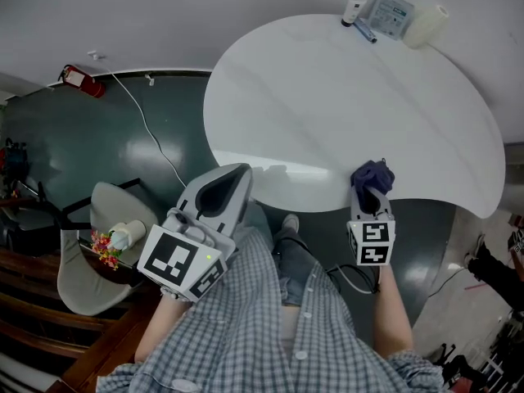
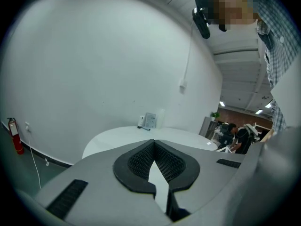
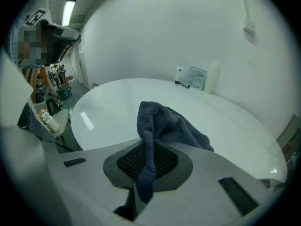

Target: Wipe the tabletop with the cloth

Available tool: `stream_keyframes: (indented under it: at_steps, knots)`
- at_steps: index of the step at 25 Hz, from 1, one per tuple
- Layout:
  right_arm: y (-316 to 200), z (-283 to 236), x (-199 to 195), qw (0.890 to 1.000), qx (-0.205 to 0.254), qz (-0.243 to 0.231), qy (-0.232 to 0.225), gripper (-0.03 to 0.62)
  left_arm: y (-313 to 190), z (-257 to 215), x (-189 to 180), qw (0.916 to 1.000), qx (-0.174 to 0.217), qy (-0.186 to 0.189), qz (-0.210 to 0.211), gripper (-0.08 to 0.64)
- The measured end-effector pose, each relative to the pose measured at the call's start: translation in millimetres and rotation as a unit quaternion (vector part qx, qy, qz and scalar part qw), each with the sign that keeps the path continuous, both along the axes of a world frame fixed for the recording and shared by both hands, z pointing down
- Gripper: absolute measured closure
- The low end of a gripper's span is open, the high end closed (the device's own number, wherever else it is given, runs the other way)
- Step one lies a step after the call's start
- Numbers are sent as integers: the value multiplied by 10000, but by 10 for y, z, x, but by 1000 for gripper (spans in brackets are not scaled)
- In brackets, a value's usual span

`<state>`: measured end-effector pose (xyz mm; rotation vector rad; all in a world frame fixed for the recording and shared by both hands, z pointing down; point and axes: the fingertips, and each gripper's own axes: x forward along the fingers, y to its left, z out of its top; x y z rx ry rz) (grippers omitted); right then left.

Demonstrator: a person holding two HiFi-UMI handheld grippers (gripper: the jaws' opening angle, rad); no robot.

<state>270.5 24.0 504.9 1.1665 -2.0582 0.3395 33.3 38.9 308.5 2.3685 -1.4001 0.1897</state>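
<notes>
A round white table (image 1: 344,113) lies ahead of me. A dark blue cloth (image 1: 372,175) is bunched at the table's near edge, and my right gripper (image 1: 370,196) is shut on it. In the right gripper view the cloth (image 3: 164,124) rises from between the jaws of the right gripper (image 3: 146,149) and droops forward over the tabletop (image 3: 117,107). My left gripper (image 1: 223,188) hovers just off the table's near left edge, above the floor. In its own view the left gripper (image 2: 153,145) has its pads meeting at the tip with nothing between them, and the table (image 2: 117,138) lies beyond.
At the table's far edge sit a small tube (image 1: 352,11), a flat packet (image 1: 387,13), a pen (image 1: 365,29) and a pale roll (image 1: 426,23). A chair (image 1: 90,260) holding flowers stands at the left. A fire extinguisher (image 1: 82,80) and a cable (image 1: 147,125) are by the wall.
</notes>
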Motion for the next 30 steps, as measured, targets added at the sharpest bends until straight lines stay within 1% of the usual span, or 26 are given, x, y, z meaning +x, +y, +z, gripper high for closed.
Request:
stream_keyframes:
  at_steps: [2,5,10,16,20,30]
  knots:
    - [36,23,-80,10000,-64,4,-60,569,-20,7,-46,10000,-3,21,-27,555]
    - [94,63,-213,9999,-95,-50,33,569,-47,18,-124,10000,-13,34,-55,555]
    - [90,74,-232,9994,-185,272,-80,569,-112,43,-252,10000,-32,43,-71,555]
    - [99,60,-311,9986,-295,396,-166,569,-224,37,-355,10000,-29,41,-5,555]
    - [169,58,-492,9980,-346,436,-304,569,-259,49,-451,10000,-39,-5,20,555]
    - [204,48,-1061,9955,-538,296,-715,569,-383,77,-685,10000,-47,22,61,555]
